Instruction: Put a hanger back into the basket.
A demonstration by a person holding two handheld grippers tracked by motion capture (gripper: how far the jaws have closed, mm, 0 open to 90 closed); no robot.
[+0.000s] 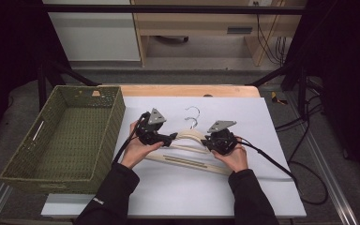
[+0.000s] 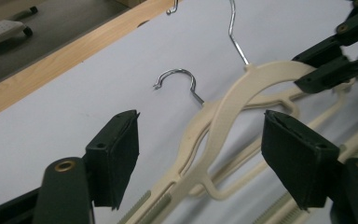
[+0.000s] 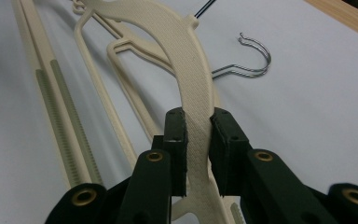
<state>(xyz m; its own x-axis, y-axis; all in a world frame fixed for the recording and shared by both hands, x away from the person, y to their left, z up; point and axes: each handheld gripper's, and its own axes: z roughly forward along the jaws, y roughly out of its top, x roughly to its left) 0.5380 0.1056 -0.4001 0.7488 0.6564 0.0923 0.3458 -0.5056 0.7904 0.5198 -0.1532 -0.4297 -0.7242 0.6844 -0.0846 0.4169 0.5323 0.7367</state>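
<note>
- Cream plastic hangers (image 1: pixel 194 149) lie stacked on the white worktop (image 1: pixel 272 187), right of a green basket (image 1: pixel 23 168).
- Right hand-held gripper (image 3: pixel 198 140) is clamped on the top hanger's arm (image 3: pixel 193 70).
- Left hand-held gripper (image 2: pixel 200 154) stands open, its jaws either side of the same hanger's other arm without touching.

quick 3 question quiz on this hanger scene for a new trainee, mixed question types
1. True or false: the right gripper is clamped on the upper hanger.
2. Where is the green basket? A) at the table's left end B) at its right end C) on the hangers
3. How many metal hooks lie on the white mat?

Key:
1. True; its pads press the hanger's cream arm.
2. A
3. Two: the near hook and the far hook.
</note>
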